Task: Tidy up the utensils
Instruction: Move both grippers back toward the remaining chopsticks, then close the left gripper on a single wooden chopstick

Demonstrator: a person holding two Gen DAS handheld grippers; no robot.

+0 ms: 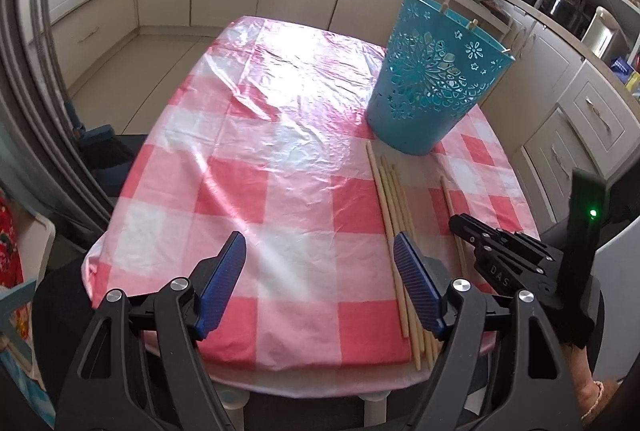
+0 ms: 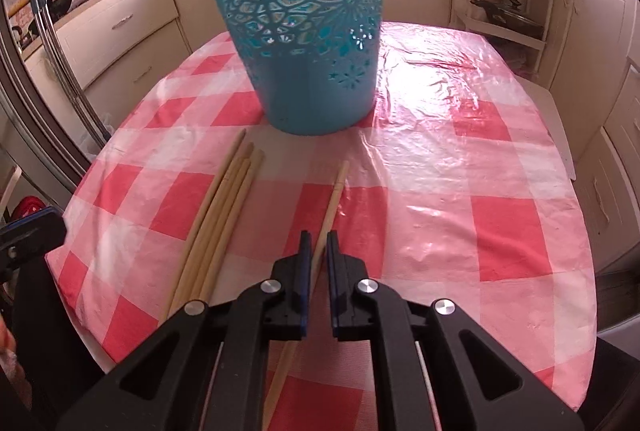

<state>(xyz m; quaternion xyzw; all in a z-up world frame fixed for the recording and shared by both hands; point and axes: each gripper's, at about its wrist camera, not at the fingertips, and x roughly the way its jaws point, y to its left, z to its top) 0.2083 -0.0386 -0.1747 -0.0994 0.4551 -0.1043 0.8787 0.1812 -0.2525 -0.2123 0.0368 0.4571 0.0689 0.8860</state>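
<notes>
A: Kitchen, cream cabinets behind, pink checked tablecloth on the table. What have you got?

B: My right gripper is pinched down to a narrow gap on a single chopstick. It runs straight out from between my pads toward the far side, tip pointing at the teal bucket.

A: Lifted?

B: Can't tell from this angle; it looks flat on the cloth, probably not yet up.

A: Other hand?

B: My left gripper is wide, nothing in it, hanging over the near edge. A bundle of chopsticks lies just beside its right pad, long axis near-to-far, same as the single one.

A: Bucket relative to the right hand?

B: Dead ahead, far side, upright, a few sticks already poking over the rim. Right hand is nearer; I'd guess lift, tip the stick vertical, drop in.
</notes>
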